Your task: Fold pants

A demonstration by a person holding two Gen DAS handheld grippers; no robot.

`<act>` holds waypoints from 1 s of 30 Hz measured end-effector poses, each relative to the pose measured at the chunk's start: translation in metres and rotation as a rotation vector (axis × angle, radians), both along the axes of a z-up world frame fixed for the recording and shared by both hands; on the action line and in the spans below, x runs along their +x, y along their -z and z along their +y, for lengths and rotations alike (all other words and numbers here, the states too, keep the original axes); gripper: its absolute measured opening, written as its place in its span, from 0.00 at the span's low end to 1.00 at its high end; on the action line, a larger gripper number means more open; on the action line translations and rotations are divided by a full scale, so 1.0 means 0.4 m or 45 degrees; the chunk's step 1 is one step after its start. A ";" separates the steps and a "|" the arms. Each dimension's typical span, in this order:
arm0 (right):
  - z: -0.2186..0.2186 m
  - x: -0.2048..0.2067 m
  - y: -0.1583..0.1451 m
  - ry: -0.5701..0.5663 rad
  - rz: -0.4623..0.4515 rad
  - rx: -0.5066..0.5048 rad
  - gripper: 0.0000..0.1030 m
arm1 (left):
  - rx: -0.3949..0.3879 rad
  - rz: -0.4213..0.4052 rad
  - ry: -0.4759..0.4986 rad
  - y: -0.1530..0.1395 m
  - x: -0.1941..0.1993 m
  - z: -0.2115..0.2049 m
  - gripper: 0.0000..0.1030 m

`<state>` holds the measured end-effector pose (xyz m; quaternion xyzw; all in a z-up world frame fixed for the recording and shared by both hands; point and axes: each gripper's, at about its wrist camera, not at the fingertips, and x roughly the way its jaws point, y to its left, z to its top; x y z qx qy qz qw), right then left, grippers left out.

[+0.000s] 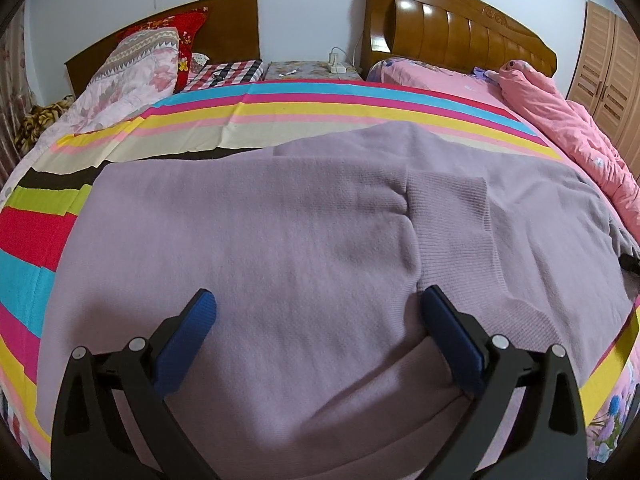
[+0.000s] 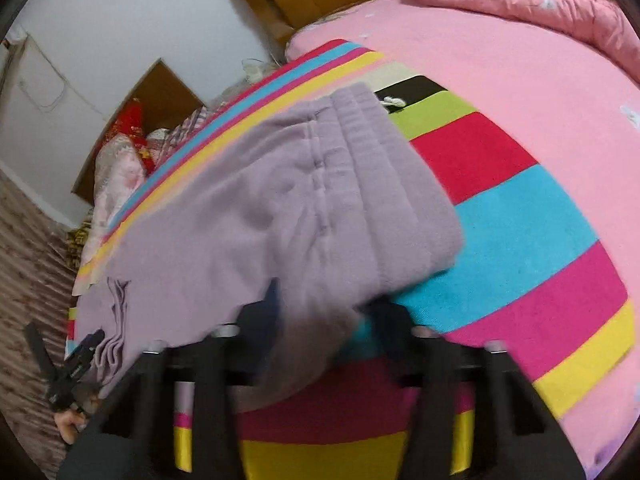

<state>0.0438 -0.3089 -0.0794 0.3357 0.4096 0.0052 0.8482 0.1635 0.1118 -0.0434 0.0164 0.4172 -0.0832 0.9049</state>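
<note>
Lilac fleece pants (image 1: 280, 240) lie spread on a striped sheet (image 1: 280, 100) on the bed, a ribbed cuff (image 1: 448, 208) folded onto the middle. My left gripper (image 1: 318, 304) hovers open just above the fabric, blue pads wide apart, holding nothing. In the right wrist view the pants (image 2: 280, 200) show their waistband end (image 2: 360, 120) with a white drawstring. My right gripper (image 2: 328, 308) is at the near edge of the waist end; its jaws stand apart with a fold of fabric hanging between them, motion-blurred. The left gripper also shows at the far left of that view (image 2: 86, 346).
A pink quilt (image 1: 560, 120) is bunched at the right side of the bed. Pillows (image 1: 140, 64) and wooden headboards (image 1: 460, 32) lie beyond. A nightstand (image 1: 312, 70) with a power strip stands between the beds. A wardrobe (image 1: 608, 72) is at far right.
</note>
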 end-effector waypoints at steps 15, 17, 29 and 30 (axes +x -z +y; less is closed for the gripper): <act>0.562 0.066 -0.355 -0.349 -0.638 -0.750 0.25 | -0.496 -0.294 -0.201 -0.171 -0.141 0.296 0.98; 0.728 0.066 -0.337 -0.509 -0.694 -0.946 0.24 | -0.504 -0.301 -0.224 -0.179 -0.159 0.323 0.98; 1.054 -0.013 -0.005 -0.872 -0.724 -1.675 0.24 | -0.914 -0.038 -0.065 -0.104 -0.152 0.392 0.98; 1.052 -0.017 -0.007 -0.852 -0.745 -1.688 0.24 | -0.954 -0.006 -0.001 -0.110 -0.132 0.373 0.98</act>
